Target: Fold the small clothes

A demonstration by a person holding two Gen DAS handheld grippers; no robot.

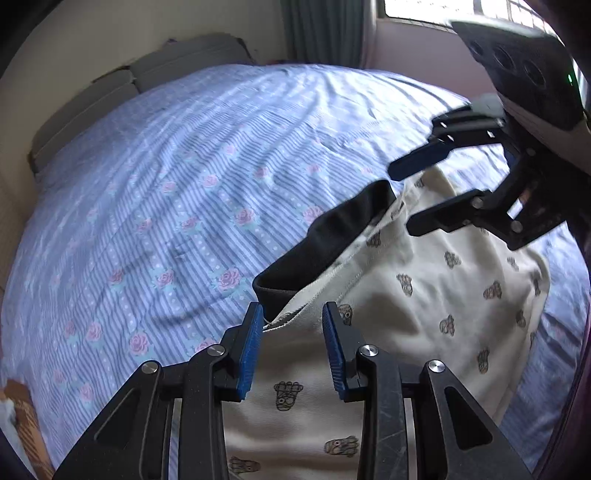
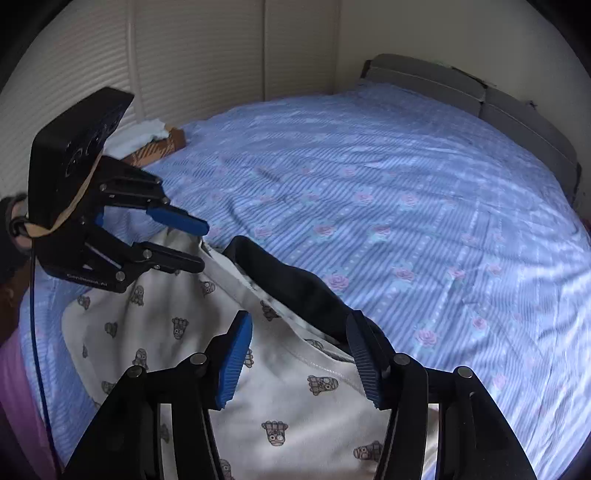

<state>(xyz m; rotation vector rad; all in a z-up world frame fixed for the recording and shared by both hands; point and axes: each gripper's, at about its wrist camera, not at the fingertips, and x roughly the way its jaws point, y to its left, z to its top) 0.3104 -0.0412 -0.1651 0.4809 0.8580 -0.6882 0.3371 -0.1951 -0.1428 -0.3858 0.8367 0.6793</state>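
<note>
A small cream garment (image 1: 424, 295) with a printed cartoon pattern and a black waistband (image 1: 332, 243) lies on the bed. My left gripper (image 1: 293, 314) is open just above its left waistband corner. My right gripper (image 1: 400, 199) is open over the right end of the waistband. In the right wrist view the garment (image 2: 177, 332) lies below my open right gripper (image 2: 301, 325), whose fingers straddle the black waistband (image 2: 295, 284). My left gripper (image 2: 203, 243) hovers open at the far corner. Neither gripper holds cloth.
The bed has a blue striped sheet with pink roses (image 1: 184, 203), also in the right wrist view (image 2: 406, 203). A grey headboard (image 2: 480, 96) stands at the far end. A brown box with white cloth (image 2: 155, 144) sits by the wall. A window (image 1: 443, 11) is behind.
</note>
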